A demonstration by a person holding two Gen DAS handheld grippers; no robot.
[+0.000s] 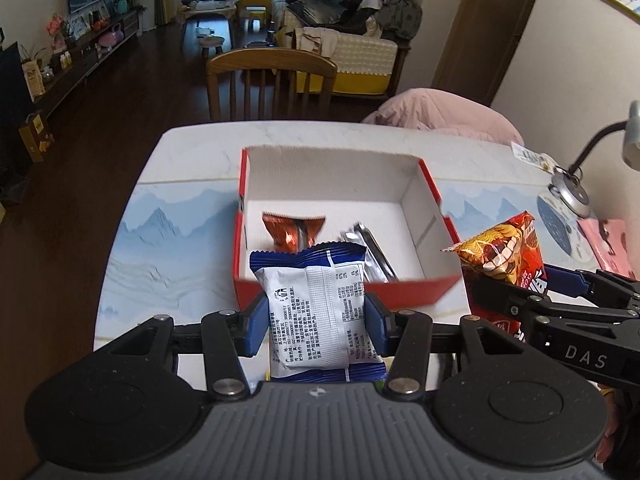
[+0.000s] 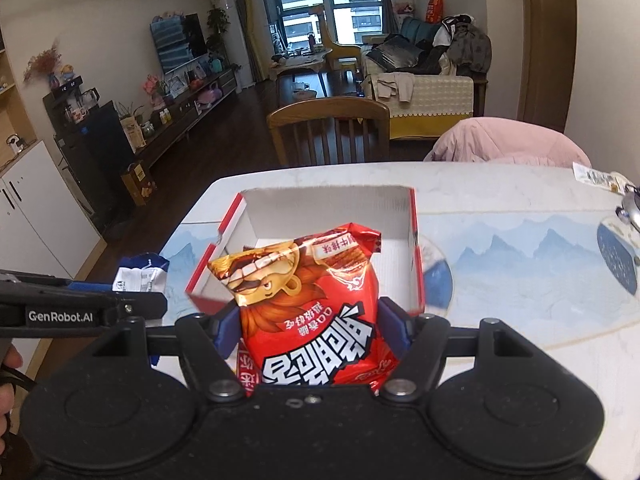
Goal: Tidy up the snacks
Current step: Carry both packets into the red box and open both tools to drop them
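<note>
left gripper (image 1: 316, 316) clamping blue-white packet (image 1: 316, 312), right gripper (image 2: 312, 328) seemingly clamping red bag (image 2: 316, 320)

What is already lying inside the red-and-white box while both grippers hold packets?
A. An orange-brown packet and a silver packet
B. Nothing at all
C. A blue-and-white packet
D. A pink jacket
A: the left wrist view shows an orange-brown packet and a silver packet on the floor of the box, while the blue-and-white packet sits clamped in the left gripper.
</note>
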